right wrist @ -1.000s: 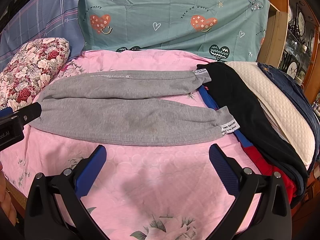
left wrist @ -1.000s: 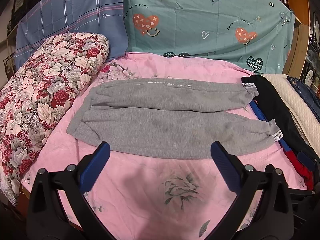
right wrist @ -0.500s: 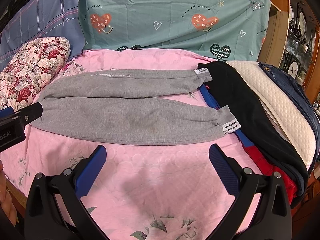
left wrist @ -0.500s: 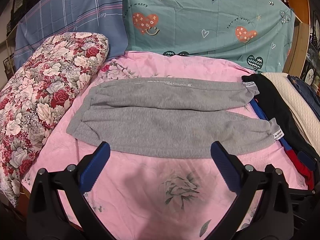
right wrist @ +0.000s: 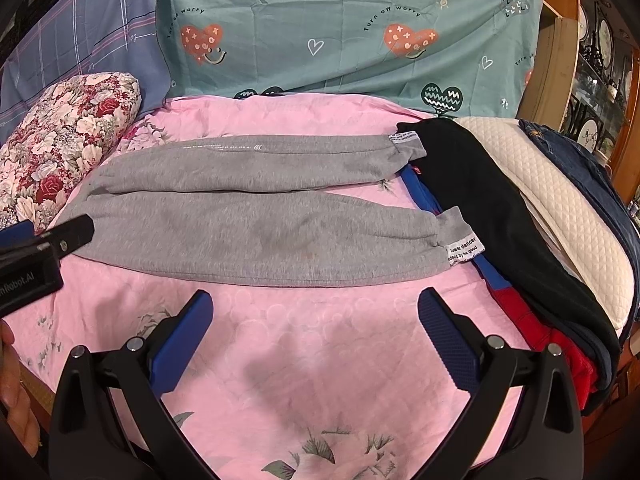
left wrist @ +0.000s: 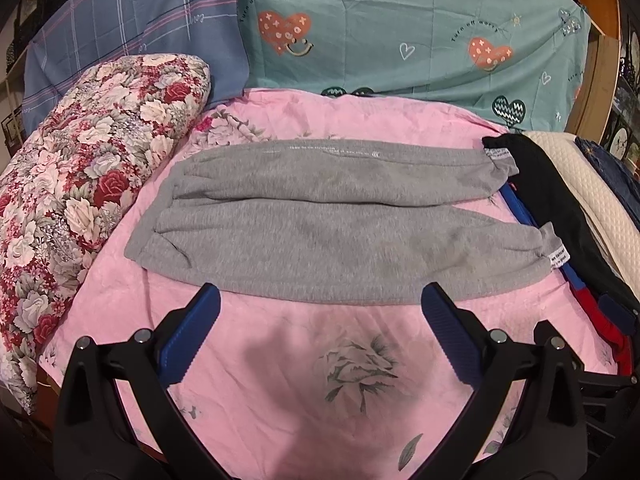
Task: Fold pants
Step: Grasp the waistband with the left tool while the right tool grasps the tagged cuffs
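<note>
Grey sweatpants [left wrist: 328, 220] lie flat on the pink bed sheet [left wrist: 312, 352], waistband to the left, both cuffed legs stretched to the right. They also show in the right wrist view [right wrist: 256, 216]. My left gripper [left wrist: 320, 300] is open and empty, just in front of the pants' near edge. My right gripper [right wrist: 314, 300] is open and empty, also just short of the near edge, more toward the cuffs. The left gripper's tip [right wrist: 60, 236] shows at the right view's left edge, by the waistband.
A floral pillow [left wrist: 80, 184] lies left of the pants. A stack of clothes, black [right wrist: 500, 208], cream [right wrist: 568, 200], denim, blue and red, lies at the right against the cuffs. Teal [right wrist: 340, 32] and blue patterned sheets hang behind the bed.
Both views have shifted only slightly. The pants have not moved and both grippers stay open.
</note>
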Demonstrator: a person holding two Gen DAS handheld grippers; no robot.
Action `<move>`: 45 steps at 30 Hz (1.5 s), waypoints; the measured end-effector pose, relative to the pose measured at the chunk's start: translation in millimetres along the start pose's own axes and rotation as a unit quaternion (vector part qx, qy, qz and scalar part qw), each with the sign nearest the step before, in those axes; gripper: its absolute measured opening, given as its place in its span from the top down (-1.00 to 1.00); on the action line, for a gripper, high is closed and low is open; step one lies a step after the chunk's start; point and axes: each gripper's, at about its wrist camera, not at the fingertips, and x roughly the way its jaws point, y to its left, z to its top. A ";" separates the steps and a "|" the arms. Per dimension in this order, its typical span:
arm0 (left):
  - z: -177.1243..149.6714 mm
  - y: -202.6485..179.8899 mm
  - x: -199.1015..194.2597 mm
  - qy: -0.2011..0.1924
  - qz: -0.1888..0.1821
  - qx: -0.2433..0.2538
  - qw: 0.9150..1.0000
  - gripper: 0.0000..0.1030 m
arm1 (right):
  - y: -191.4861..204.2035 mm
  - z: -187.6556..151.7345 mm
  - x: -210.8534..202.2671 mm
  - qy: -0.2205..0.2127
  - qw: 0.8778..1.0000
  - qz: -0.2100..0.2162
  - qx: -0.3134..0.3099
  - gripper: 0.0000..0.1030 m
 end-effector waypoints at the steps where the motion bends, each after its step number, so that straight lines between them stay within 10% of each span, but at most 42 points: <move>1: -1.0 -0.7 1.5 0.004 -0.001 0.001 1.000 -0.96 | -0.6 -0.2 0.4 0.000 1.000 0.000 0.001 -0.97; 10: 0.3 44.9 47.7 0.089 -0.005 -0.082 0.993 -0.96 | -21.3 0.1 20.9 0.031 0.999 0.000 0.028 -0.97; 17: -12.0 164.1 130.9 0.158 -0.003 -0.277 0.948 -0.96 | -29.3 -5.0 33.1 0.052 0.998 0.012 0.039 -0.97; 24: 3.0 210.4 180.6 0.176 -0.026 -0.336 0.925 -0.96 | -43.8 -8.2 42.5 0.063 0.996 0.006 0.057 -0.97; 25: 7.5 214.8 185.7 0.174 -0.024 -0.338 0.925 -0.79 | -47.5 -8.6 43.5 0.065 0.996 0.003 0.061 -0.97; 28: 15.9 233.8 193.9 0.177 0.021 -0.336 0.925 0.57 | -62.4 -8.1 44.0 0.063 0.995 -0.012 0.074 -0.97; 31: 9.1 252.3 194.1 0.168 -0.021 -0.376 0.911 0.75 | -88.5 -4.0 46.8 0.062 0.993 -0.041 0.096 -0.97; 37: 2.2 243.4 174.9 0.109 -0.006 -0.349 0.931 0.75 | -149.0 22.8 75.3 0.109 0.980 -0.100 0.131 -0.97; 45: -3.0 242.0 177.5 0.112 -0.004 -0.327 0.938 0.74 | -187.0 32.0 176.7 0.250 0.936 0.040 0.245 -0.97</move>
